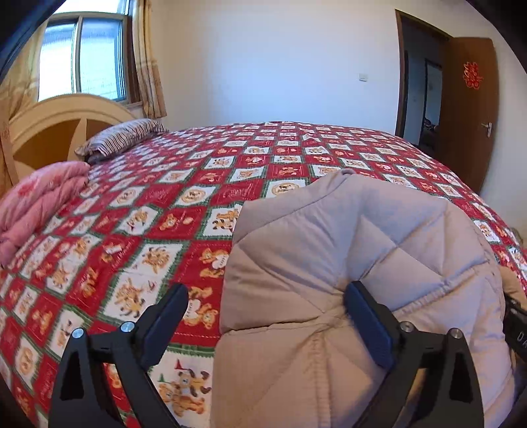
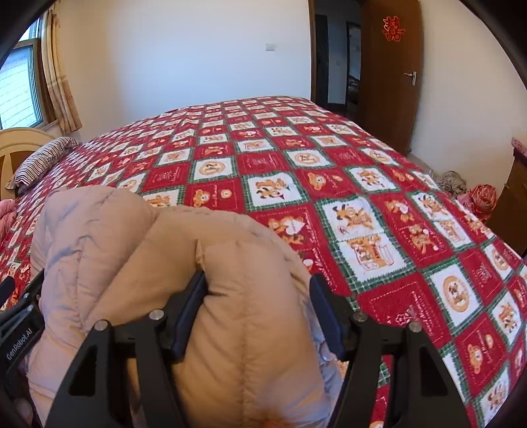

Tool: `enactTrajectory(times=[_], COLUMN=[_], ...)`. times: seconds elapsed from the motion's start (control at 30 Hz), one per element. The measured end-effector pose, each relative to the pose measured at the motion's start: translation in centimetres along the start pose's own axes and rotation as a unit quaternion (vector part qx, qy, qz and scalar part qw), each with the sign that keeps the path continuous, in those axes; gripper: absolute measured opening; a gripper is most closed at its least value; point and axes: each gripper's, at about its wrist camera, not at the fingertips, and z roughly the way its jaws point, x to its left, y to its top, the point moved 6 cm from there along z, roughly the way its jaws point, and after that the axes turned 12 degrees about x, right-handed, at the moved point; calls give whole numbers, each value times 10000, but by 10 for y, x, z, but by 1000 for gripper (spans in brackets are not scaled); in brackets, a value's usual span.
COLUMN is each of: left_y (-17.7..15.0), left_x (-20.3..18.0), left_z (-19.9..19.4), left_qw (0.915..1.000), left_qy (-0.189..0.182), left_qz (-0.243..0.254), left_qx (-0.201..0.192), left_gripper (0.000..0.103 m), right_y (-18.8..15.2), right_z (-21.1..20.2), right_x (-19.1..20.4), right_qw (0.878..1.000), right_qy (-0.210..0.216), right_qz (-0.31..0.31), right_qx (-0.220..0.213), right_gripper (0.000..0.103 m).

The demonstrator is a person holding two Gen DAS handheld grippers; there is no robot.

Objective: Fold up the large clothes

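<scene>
The puffy beige coat (image 2: 230, 296) is squeezed in the right claw (image 2: 257, 312). The left claw (image 1: 263, 322) is spread wide, one finger on the coat. The coat should be laid flat on the bed (image 1: 197, 184).

A home bedroom, showing a wide bed (image 2: 296, 171) lying under a red patchwork cover, a striped pillow (image 1: 122, 138) resting by a cream headboard (image 1: 62, 121), a curtained window (image 1: 82, 56) letting in daylight, and a wooden door (image 2: 392, 72) standing open, bearing a red paper ornament (image 2: 393, 29).
</scene>
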Motion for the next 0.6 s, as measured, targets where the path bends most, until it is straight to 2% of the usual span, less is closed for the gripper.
enactTrajectory(times=[0.6], left_y=[-7], left_x=[-3], left_z=[22], left_qw=[9998], left_qy=[-22], left_qz=[-65], left_qx=[173], left_gripper=[100], right_y=[-10], right_z=[32], right_x=[-6], right_qw=[9994], right_qy=[193], right_qz=[201], right_qx=[204], right_gripper=[74])
